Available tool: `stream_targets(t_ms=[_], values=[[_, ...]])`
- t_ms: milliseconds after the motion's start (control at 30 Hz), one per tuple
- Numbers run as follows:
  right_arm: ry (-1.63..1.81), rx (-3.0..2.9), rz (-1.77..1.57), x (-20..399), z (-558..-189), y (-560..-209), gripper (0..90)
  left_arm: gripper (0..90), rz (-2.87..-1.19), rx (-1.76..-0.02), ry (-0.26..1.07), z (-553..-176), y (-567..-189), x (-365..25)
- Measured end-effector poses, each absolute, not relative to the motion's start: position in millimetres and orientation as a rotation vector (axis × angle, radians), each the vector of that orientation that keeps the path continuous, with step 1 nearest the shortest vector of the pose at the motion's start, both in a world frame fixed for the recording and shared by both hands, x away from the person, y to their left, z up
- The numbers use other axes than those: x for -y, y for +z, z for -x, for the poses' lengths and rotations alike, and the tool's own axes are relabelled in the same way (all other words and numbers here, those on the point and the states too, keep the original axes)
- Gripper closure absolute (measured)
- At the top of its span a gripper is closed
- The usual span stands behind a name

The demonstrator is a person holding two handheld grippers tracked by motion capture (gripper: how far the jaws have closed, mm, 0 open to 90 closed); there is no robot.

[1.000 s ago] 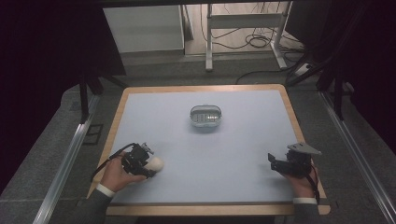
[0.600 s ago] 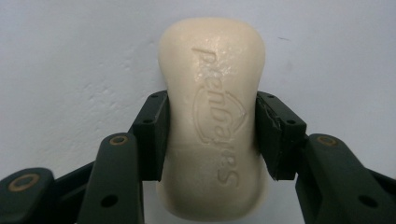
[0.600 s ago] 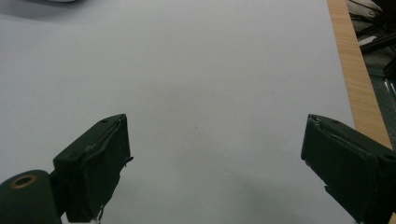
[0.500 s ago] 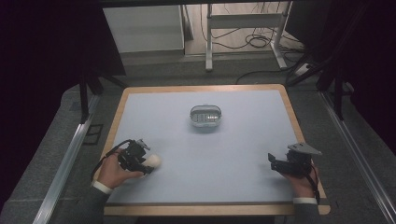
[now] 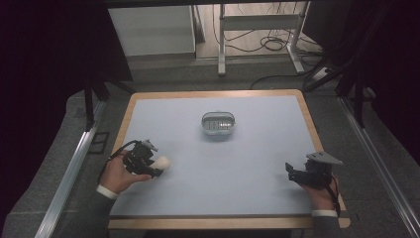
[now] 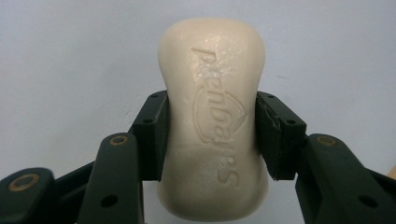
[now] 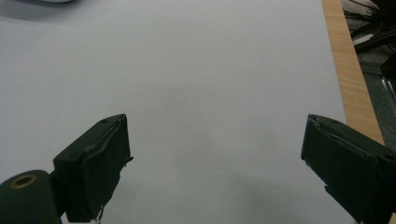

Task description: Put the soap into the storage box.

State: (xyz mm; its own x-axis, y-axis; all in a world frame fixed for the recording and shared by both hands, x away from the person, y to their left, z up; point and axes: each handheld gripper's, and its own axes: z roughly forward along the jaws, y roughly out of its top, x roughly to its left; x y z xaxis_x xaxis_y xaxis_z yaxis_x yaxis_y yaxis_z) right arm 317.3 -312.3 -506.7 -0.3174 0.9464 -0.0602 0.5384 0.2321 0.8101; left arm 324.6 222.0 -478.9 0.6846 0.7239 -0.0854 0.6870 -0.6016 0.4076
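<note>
A cream bar of soap (image 6: 212, 116) with embossed lettering is clamped at its waist by the two black pads of my left gripper (image 6: 211, 135). In the high view the same soap (image 5: 162, 162) sticks out of the left gripper (image 5: 154, 167), lifted a little above the table's front left. A grey oval soap dish (image 5: 218, 124) rests at the middle of the table, further back. My right gripper (image 5: 292, 173) hovers at the front right, and in the right gripper view its jaws stand wide apart (image 7: 215, 168) with only bare table between them.
The table top (image 5: 257, 163) is pale blue with a wooden rim (image 7: 350, 70) close to my right gripper. Metal rails run along both sides of the table. Table legs and cables lie on the floor beyond the far edge.
My left hand has risen slightly with the soap and drifted a little toward the left edge. The right hand has stayed where it was.
</note>
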Motion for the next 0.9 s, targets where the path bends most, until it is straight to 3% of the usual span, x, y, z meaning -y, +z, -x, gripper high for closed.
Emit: stream_targets(t_ms=[900], values=[[0.932, -1.967, -1.356, 311.7, -318.7, -510.2, 7.7, 49.5, -2.469, -1.092, 0.134, -348.2, -462.6, -221.0]])
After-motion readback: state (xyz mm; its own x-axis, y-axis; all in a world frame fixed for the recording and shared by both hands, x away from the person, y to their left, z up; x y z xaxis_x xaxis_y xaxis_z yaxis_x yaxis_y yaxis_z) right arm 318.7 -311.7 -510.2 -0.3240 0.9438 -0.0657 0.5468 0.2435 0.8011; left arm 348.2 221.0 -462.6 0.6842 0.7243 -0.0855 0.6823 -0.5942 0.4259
